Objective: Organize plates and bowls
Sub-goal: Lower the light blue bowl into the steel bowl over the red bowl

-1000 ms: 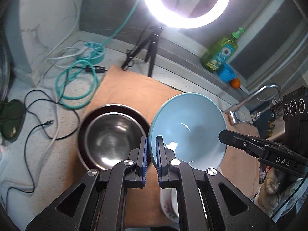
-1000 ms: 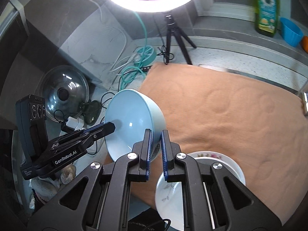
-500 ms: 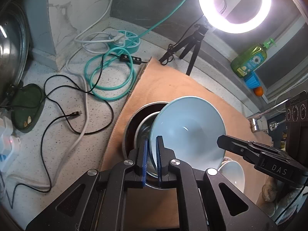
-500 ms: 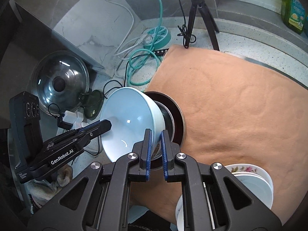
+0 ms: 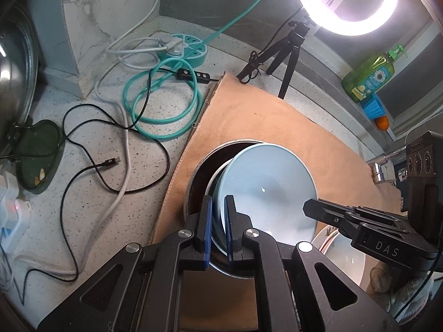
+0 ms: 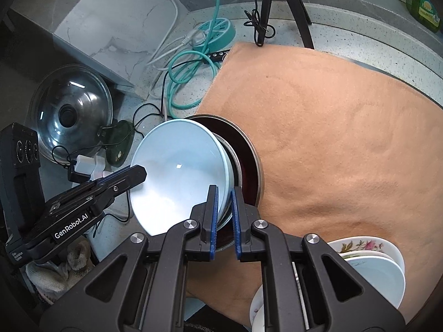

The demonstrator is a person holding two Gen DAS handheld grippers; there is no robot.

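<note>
I am gripping the blue bowl (image 5: 265, 191) by opposite rims with both claws, left (image 5: 218, 222) and right (image 6: 223, 215), levelling it to nest squarely inside the steel bowl (image 6: 235, 163).

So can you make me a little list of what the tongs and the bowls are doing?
left tongs: pinching the blue bowl's rim
right tongs: pinching the opposite rim
blue bowl: tilted, partly inside the steel bowl
steel bowl: sits in a dark dish on the tan cloth
nearby: stacked white bowls
</note>
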